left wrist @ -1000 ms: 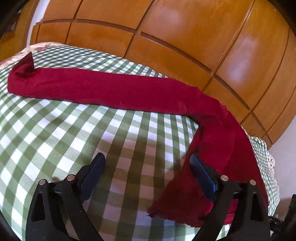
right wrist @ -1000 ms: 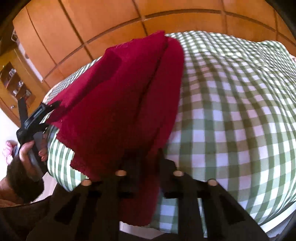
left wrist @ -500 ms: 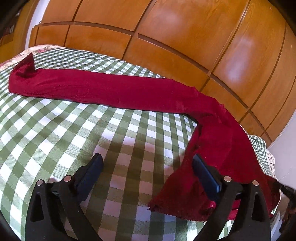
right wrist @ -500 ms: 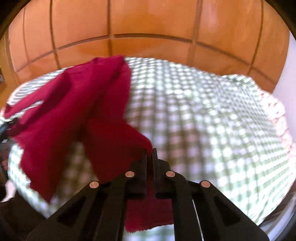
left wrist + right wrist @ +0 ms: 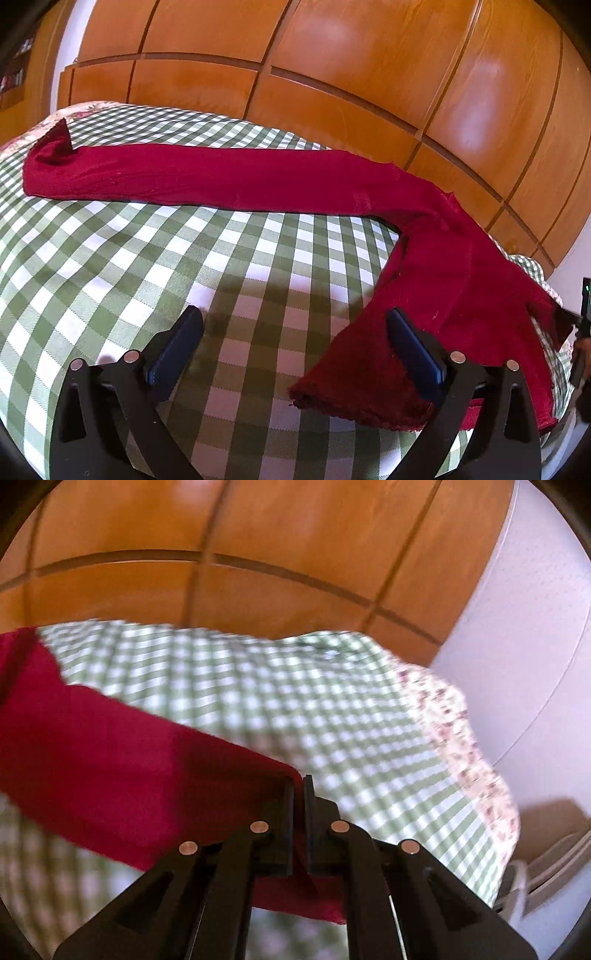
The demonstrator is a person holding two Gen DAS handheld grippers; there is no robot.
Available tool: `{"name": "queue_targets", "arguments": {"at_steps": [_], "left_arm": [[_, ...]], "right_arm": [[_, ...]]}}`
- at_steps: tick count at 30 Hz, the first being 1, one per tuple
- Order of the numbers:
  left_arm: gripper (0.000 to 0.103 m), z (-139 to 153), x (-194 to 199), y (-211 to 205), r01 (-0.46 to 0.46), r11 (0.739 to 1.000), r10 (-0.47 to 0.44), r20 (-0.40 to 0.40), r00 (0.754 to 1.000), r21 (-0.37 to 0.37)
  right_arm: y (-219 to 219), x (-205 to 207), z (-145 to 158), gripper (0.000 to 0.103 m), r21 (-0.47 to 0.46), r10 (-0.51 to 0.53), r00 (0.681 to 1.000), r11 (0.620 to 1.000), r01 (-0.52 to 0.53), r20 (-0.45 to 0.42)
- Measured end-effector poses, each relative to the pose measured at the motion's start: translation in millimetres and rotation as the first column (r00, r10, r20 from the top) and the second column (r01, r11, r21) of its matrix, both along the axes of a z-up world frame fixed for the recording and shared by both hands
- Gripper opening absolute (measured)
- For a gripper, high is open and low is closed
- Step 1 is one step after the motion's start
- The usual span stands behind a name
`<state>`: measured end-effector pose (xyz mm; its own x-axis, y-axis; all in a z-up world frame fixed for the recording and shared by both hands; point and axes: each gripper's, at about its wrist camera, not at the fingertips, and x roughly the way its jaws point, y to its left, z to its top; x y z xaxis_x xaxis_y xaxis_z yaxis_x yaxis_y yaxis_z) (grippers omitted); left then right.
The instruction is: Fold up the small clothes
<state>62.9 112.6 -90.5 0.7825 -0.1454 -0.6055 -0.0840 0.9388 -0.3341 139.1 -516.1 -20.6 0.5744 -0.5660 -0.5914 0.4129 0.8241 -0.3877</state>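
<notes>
Left wrist view shows a long dark-red knitted scarf [image 5: 229, 181] stretched across a bed covered with a green-and-white checked bedspread [image 5: 122, 266], wooden wardrobe doors [image 5: 332, 74] behind it. The scarf runs from a small peaked end at the far left, along the back of the bed, then bends and widens toward the near right, where one frayed end lies flat just under the right finger of the left claw [image 5: 295, 343]. That claw's jaws are opening, already spread wide, with only bare bedspread between them; nothing is pinched.

In the right wrist view, which is blurred, the right claw [image 5: 299, 805] is pressed together on a fold of the same scarf [image 5: 110, 760], the cloth trailing away to the left and hanging below the fingers.

The scarf looks light, soft and thoroughly limp: it sags wherever it is unsupported and will not keep a shape by itself. Its knitted surface should give the pads good purchase, so slipping seems unlikely, though a thin pinch could catch only one layer. Nothing about it is fragile, apart from the loose threads at the ends. The sensible places to take hold are the corners of an end, or both layers at a fold, so the strip stays flat and even when carried over itself.
</notes>
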Motion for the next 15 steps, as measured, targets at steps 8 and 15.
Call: {"name": "queue_targets", "arguments": {"at_steps": [8, 15], "left_arm": [[0.099, 2, -10, -8, -0.017, 0.999, 0.018, -0.027, 0.999, 0.048], [0.099, 7, -15, -11, 0.012, 1.0, -0.012, -0.037, 0.999, -0.006]], "right_arm": [[-73, 28, 23, 0.003, -0.112, -0.213, 0.975, 0.969, 0.218, 0.062], [-97, 44, -21, 0.063, 0.063, -0.265, 0.963, 0.961, 0.268, -0.053]]}}
